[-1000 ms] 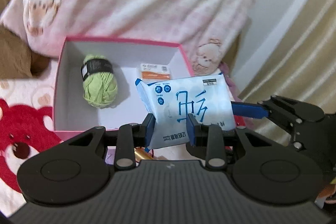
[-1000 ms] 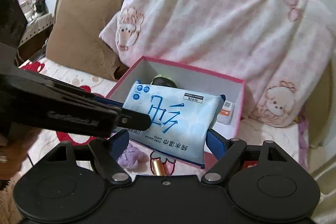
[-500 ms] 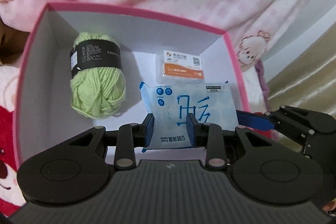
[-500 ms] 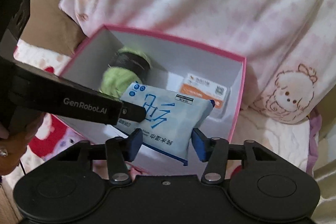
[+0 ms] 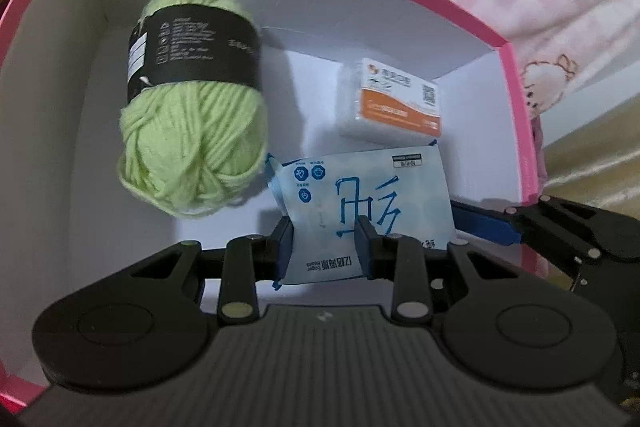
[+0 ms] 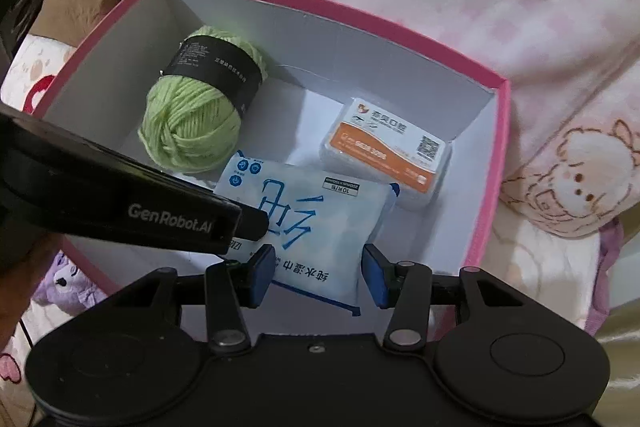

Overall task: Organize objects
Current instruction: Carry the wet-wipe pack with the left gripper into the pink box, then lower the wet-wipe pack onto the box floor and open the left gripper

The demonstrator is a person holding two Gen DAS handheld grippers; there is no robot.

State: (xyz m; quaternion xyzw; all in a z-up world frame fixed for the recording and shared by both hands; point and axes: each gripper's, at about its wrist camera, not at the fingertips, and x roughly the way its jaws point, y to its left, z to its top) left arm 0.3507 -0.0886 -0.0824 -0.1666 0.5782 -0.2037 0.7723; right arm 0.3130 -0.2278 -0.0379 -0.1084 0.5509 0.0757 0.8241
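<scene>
Lowering wipes pack (image 5: pixel 360 203) into pink box (image 5: pixel 516 131), near its right wall, beside green yarn (image 5: pixel 192 147) and just in front of the small white packet (image 5: pixel 392 107). Left gripper (image 5: pixel 324 247) pinched narrow on the pack; right gripper (image 6: pixel 318 273) straddling it, contact unclear. Next: set down, release both, lift clear.

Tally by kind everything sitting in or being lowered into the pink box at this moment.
Green yarn ball: 1
Small orange-and-white packet: 1
Blue wet wipes pack: 1
Total: 3, all within the pink box
</scene>
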